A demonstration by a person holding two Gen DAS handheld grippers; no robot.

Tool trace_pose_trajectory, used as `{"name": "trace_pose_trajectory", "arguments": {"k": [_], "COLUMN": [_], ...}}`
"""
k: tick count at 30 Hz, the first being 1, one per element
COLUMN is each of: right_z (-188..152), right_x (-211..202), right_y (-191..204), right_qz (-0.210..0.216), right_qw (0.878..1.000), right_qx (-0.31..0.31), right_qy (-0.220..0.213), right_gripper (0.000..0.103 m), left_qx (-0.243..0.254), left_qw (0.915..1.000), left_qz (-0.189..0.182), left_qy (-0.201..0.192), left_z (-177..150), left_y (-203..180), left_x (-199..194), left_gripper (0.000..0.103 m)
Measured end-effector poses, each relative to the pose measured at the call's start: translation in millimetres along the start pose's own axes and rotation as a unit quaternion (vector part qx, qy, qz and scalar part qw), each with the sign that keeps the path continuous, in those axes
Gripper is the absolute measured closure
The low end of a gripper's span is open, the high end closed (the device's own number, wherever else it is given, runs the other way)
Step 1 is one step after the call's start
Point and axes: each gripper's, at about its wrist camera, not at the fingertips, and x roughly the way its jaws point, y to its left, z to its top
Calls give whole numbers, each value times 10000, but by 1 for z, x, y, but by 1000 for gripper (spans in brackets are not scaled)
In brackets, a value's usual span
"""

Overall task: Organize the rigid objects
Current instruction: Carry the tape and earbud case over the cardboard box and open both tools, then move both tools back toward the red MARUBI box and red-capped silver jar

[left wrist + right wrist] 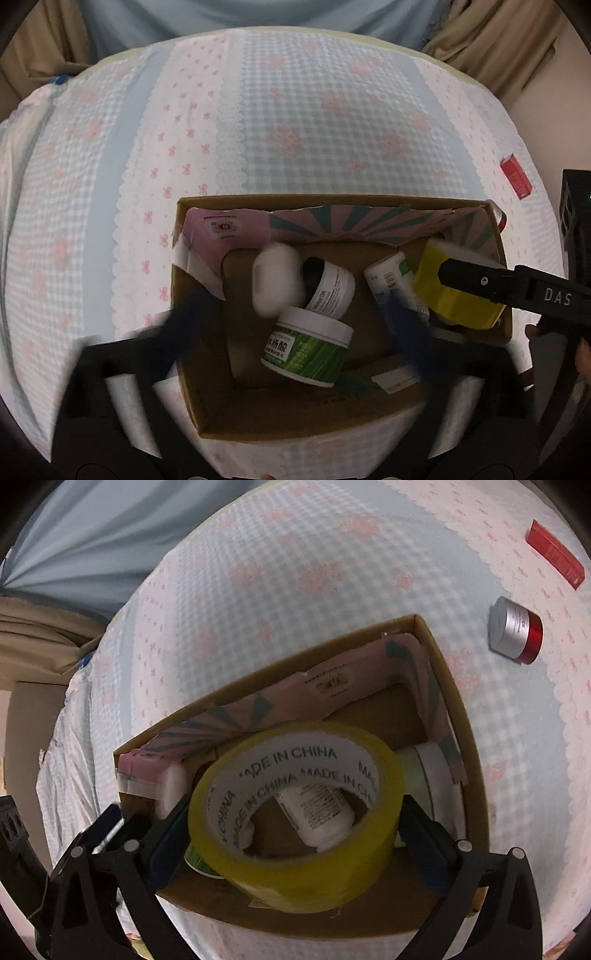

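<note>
An open cardboard box (192,402) lies on the bed. In it are a blurred white case (275,282), a white jar with a black lid (330,286), a green-labelled jar (308,347) and a white bottle (393,284). My left gripper (295,332) is open above the box, its fingers spread wide and blurred. My right gripper (291,830) is shut on a yellow tape roll (295,867) and holds it over the box (476,775). The roll also shows in the left wrist view (447,299), at the box's right end.
A red and silver jar (517,631) lies on its side on the checked bedsheet beyond the box. A red carton (556,555) lies farther off; it also shows in the left wrist view (517,177). Curtains hang behind the bed.
</note>
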Motion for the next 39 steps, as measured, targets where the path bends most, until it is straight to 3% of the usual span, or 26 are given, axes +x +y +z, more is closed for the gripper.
{"name": "trace_pose_trajectory", "arguments": {"k": [4, 20, 31, 39], "right_z": [-4, -21, -45, -57], "right_x": [-13, -50, -133, -193], "right_y": [3, 18, 39, 18], "right_qz": [-52, 4, -183, -718], "right_qw": [9990, 9974, 9911, 9813], "right_qx": [-134, -446, -847, -1217], "right_qy": [-421, -563, -1013, -1305], "right_gripper": [0, 0, 0, 0], "left_qx": [-21, -64, -130, 32], "left_qw": [10000, 9997, 9979, 9962], "left_qz": [-22, 191, 421, 400], "left_qy": [3, -165, -478, -772], "left_z": [-7, -28, -36, -37], "left_y": [1, -4, -24, -72], "left_x": [-6, -52, -133, -172], "left_gripper": [0, 0, 0, 0]}}
